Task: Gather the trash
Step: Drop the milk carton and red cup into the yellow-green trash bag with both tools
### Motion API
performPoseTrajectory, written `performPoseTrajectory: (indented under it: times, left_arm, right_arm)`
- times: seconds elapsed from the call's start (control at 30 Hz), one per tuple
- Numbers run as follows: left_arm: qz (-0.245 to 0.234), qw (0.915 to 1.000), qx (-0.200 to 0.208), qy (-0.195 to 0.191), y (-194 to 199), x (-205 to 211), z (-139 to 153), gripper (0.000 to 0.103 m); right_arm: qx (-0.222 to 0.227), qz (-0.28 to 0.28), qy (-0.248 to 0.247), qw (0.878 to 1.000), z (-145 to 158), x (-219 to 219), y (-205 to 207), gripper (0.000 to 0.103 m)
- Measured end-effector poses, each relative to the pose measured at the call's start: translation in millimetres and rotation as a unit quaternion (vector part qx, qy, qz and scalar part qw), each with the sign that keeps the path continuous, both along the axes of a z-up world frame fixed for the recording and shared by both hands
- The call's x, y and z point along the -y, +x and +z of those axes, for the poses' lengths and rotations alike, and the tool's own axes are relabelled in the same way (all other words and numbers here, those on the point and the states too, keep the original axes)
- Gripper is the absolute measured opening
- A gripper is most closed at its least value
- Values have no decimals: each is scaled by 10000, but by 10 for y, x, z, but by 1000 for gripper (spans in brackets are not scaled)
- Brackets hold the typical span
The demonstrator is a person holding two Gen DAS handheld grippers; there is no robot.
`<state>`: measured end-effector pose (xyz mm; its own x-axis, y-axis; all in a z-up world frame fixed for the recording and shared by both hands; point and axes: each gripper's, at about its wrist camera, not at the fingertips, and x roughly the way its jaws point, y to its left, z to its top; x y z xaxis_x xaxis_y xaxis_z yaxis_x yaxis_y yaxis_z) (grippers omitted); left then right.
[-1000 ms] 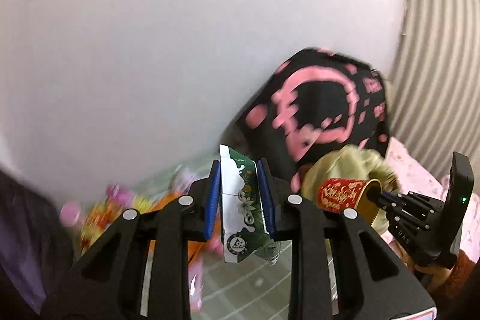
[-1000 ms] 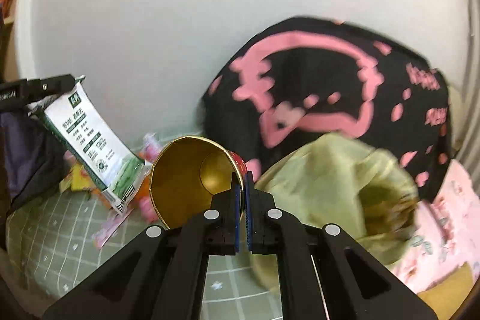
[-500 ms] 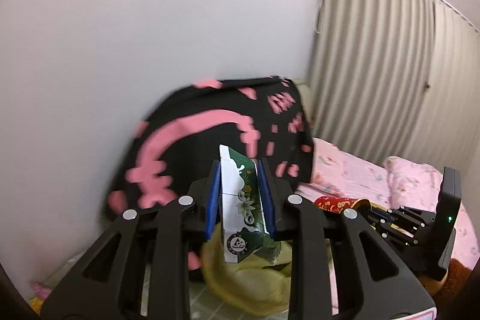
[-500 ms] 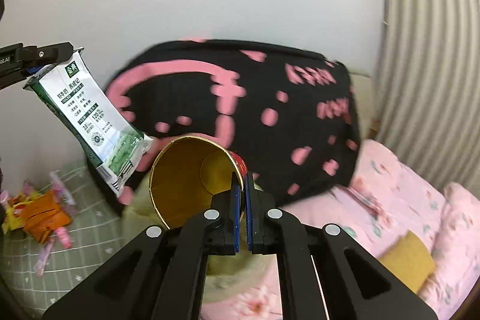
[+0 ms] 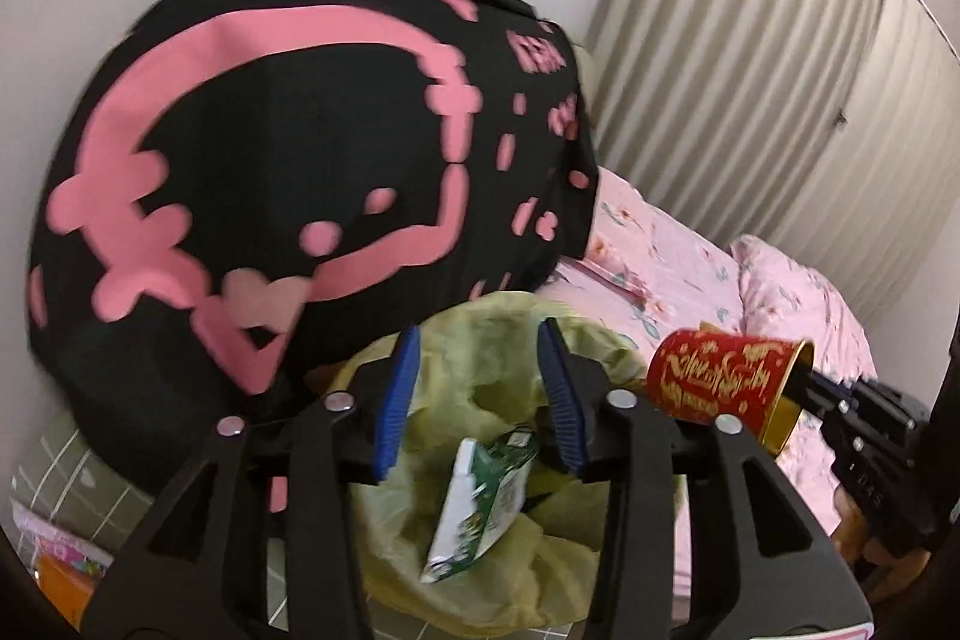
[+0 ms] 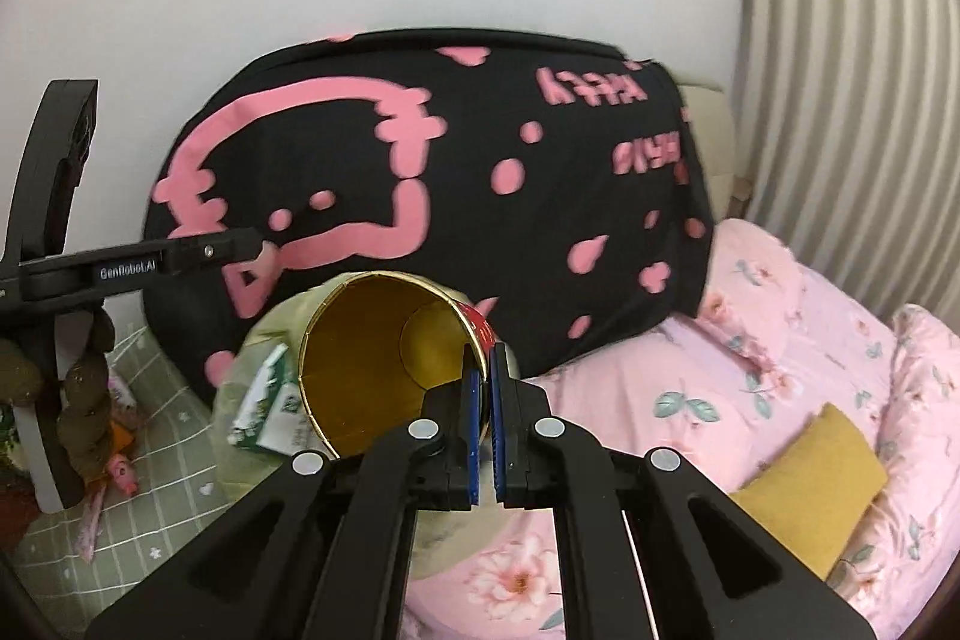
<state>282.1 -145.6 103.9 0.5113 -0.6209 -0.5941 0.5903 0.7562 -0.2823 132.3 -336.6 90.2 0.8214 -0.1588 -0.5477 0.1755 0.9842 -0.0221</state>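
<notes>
My left gripper is open and empty above a yellow-green trash bag. A green and white carton lies loose in the bag's mouth, below the fingers. It also shows in the right wrist view, inside the bag. My right gripper is shut on the rim of a red and gold can, held on its side with its open end toward the camera. The can hangs to the right of the bag in the left wrist view.
A big black cushion with pink print leans on the white wall behind the bag. Pink flowered bedding and a mustard pillow lie to the right. Colourful wrappers lie on a green checked mat at the left.
My left gripper swung over the bag, opened and let go of the carton, which dropped into the bag. My right gripper moved right, keeping the can.
</notes>
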Motion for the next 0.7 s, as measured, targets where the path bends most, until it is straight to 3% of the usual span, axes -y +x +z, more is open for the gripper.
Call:
performPoseTrajectory:
  times: [0.17, 0.37, 0.53, 0.6, 0.63, 0.67, 0.7]
  left_arm:
    - [465, 9989, -28, -31, 24, -418, -4, 41]
    - [958, 9950, -276, -69, -161, -946, -211, 45]
    - [1320, 9901, -480, 10, -339, -1216, -470, 53]
    - [1428, 9875, -660, -2, -383, -1271, -581, 53]
    - [1468, 9866, -710, -1, -420, -1292, -611, 53]
    - [1511, 9856, -756, 5, -457, -1304, -645, 53]
    - [1541, 9849, -784, 14, -487, -1308, -674, 53]
  right_arm:
    - [-216, 344, 42, 9992, -169, -247, 321, 5]
    - [-604, 325, -77, 9976, -463, -368, 706, 5]
    - [-718, 380, 157, 9966, -630, -372, 660, 8]
    - [-708, 408, 157, 9965, -665, -371, 593, 16]
    - [-680, 418, 150, 9967, -675, -368, 539, 29]
    - [-658, 420, 157, 9968, -681, -363, 498, 36]
    - [-622, 415, 187, 9970, -684, -354, 437, 36]
